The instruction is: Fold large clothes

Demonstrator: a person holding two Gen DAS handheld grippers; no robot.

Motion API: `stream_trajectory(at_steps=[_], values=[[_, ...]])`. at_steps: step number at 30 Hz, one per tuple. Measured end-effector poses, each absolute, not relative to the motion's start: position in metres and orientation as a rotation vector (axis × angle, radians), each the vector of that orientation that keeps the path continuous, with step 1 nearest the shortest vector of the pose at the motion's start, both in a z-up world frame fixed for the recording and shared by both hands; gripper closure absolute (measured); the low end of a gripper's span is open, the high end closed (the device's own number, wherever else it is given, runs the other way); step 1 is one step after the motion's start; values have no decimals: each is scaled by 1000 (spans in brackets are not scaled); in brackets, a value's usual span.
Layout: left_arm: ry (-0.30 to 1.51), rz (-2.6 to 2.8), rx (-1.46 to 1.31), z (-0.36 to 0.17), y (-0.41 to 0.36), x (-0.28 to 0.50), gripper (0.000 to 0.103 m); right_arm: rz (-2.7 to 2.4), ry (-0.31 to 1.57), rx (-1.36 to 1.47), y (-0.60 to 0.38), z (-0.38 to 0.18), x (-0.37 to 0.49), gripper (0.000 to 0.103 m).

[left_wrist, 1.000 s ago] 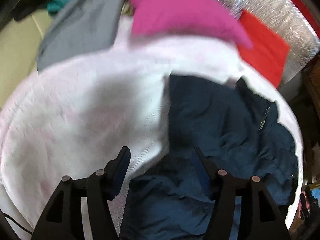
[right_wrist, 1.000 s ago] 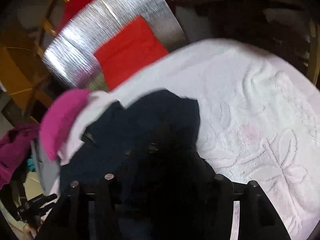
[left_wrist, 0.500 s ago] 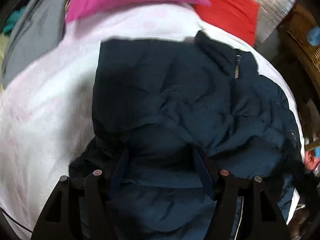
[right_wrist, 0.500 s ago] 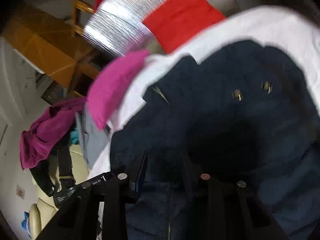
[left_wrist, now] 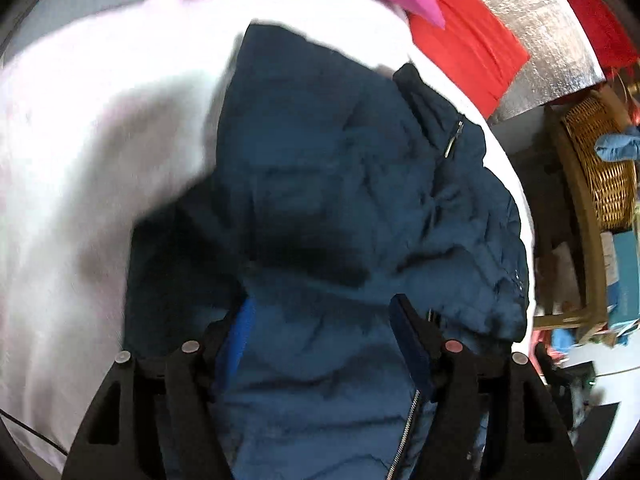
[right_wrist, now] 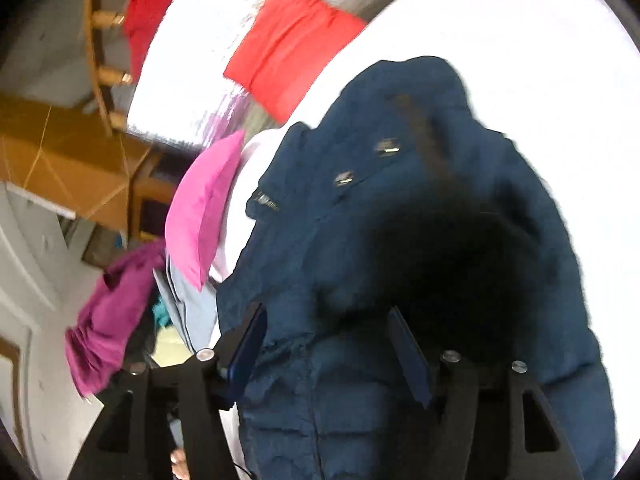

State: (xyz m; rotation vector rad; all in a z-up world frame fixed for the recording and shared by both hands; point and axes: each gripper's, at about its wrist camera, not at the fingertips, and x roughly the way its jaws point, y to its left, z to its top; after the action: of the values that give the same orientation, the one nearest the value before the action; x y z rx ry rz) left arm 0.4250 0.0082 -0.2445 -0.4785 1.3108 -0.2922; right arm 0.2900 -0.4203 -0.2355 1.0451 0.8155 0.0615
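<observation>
Navy quilted zip jacket (left_wrist: 340, 184), laid on white towel-covered bed (left_wrist: 80, 160): I have just been opening left gripper (left_wrist: 320, 320) and right gripper (right_wrist: 324, 332), fabric loose between; next, regrip a hem to fold.

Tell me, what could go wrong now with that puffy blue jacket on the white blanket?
1. The navy puffer jacket lies bunched; both sets of fingers, just opened wide with fabric between them, might close on several layers, skewing the fold.
2. The zipper beside the left gripper could snag.
3. Dragging the jacket might rumple the white blanket or nudge the pink folded garment near its edge.
</observation>
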Motion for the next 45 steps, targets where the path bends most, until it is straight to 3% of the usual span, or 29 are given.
stream_trajectory(at_steps=[4, 10, 13, 14, 15, 18, 19, 27, 28, 30, 34, 41, 45], values=[[1340, -270, -533, -259, 4, 427, 30, 9, 811, 1134, -431, -256, 301, 36], [1226, -214, -701, -264, 22, 446, 28, -24, 743, 1145, -438, -265, 330, 38], [1182, -209, -793, -268, 28, 449, 30, -52, 766, 1087, -437, -265, 340, 69], [1161, -207, -815, -267, 29, 449, 38, -57, 762, 1076, -436, -264, 341, 75], [1145, -197, -816, -265, 31, 448, 61, -62, 743, 1057, -435, -259, 340, 78], [1141, -198, -796, -265, 29, 444, 79, -52, 639, 994, -433, -238, 332, 82], [1137, -198, -790, -263, 29, 443, 80, -60, 624, 976, -431, -234, 331, 82], [1215, -166, -670, -269, 13, 454, 74, -102, 778, 992, -432, -254, 335, 78], [1235, -171, -662, -266, 16, 452, 73, -103, 798, 988, -432, -252, 333, 75], [1278, -163, -659, -259, 28, 445, 56, -93, 823, 957, -431, -244, 326, 72], [1305, -220, -663, -242, 36, 433, 56, -43, 832, 913, -435, -223, 302, 57], [1068, -151, -502, -175, 42, 415, 55, 11, 731, 794, -425, -178, 292, 57], [996, -121, -408, -178, 31, 425, 54, 41, 753, 787, -408, -183, 318, 58]])
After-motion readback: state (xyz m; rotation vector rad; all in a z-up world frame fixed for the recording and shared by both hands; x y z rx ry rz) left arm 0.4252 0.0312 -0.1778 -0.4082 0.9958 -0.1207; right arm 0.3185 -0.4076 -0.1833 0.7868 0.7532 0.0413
